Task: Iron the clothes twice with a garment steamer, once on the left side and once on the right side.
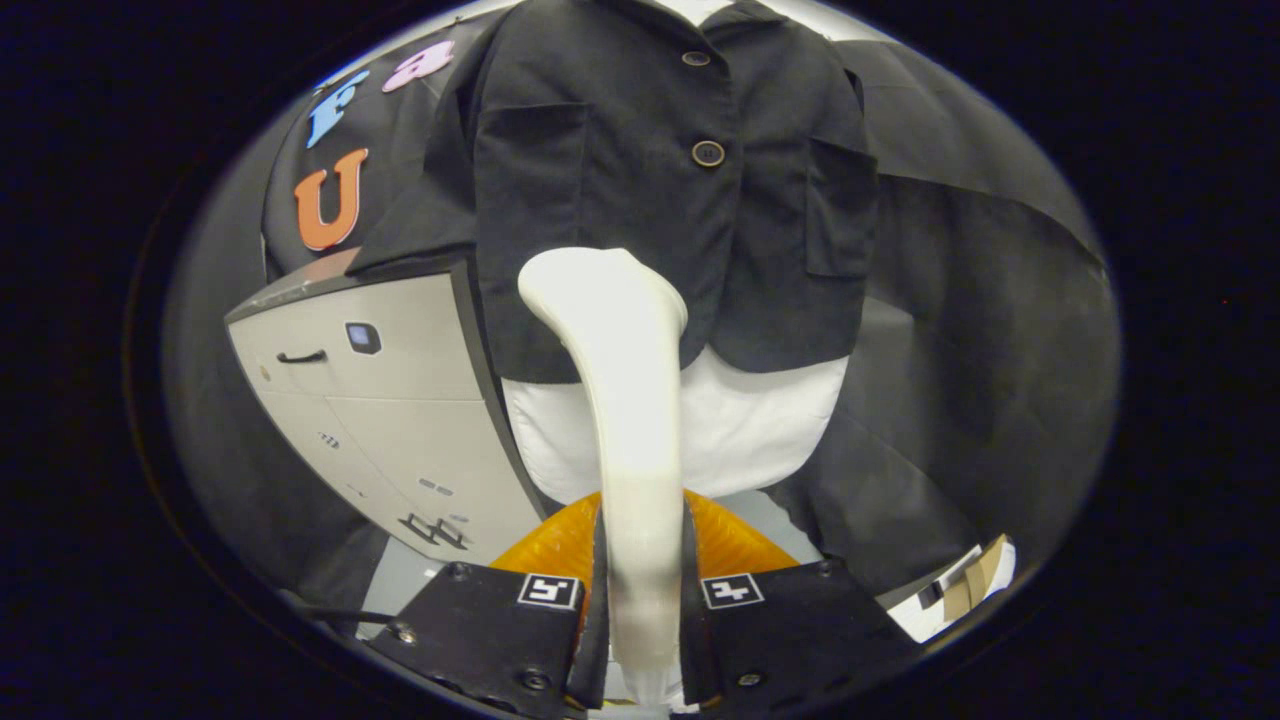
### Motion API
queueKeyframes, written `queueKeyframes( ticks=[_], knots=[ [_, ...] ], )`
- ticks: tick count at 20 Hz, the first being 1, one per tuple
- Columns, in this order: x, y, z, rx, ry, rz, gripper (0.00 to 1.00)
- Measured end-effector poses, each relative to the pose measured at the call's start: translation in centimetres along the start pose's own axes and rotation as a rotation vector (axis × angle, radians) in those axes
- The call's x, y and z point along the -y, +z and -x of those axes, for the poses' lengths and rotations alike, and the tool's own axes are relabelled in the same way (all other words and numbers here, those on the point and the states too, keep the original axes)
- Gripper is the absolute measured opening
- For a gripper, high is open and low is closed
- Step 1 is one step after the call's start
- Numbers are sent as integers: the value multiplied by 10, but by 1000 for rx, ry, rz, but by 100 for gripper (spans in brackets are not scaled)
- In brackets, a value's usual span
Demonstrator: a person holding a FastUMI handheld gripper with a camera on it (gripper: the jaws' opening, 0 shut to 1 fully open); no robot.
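Claw (640, 590) clamped (both fingers pressing inward).

- A staged recording booth: black cloth wall (960, 300) drapes behind everything.
- A dark buttoned jacket (640, 180) hangs over a white garment (740, 430) as on display.
- A grey cabinet (390, 410) with handles stands beside it.

Black cloth booth wall (960, 300) behind, pale grey cabinet (390, 400) with a dark handle alongside.

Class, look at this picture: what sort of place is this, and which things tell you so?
Probably a staged test booth: black cloth wall, a dark jacket hung for steaming, a grey cabinet. The tool grips a white steamer.
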State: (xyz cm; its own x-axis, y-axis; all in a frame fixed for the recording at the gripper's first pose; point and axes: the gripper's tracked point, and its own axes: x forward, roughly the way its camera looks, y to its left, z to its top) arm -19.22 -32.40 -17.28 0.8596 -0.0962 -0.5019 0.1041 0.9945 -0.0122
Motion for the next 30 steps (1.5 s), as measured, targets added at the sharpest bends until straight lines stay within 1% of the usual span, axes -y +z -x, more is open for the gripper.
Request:
queueKeyframes(
  ticks=[2, 5, 8, 13, 16, 19, 22, 25, 28, 30],
  knots=[
    [10, 16, 19, 33, 8, -35, 31],
    [37, 58, 56, 111, 16, -113, 31],
    [75, 117, 91, 199, 14, -197, 31],
    [137, 230, 128, 360, -41, -248, 31],
    [163, 295, 141, 444, -83, -267, 31],
    [173, 346, 145, 474, -90, -274, 31],
    [172, 381, 142, 484, -87, -274, 31],
    [165, 402, 135, 486, -87, -260, 31],
    [154, 413, 129, 486, -94, -232, 31],
    [148, 411, 125, 481, -101, -199, 31]
  ],
)
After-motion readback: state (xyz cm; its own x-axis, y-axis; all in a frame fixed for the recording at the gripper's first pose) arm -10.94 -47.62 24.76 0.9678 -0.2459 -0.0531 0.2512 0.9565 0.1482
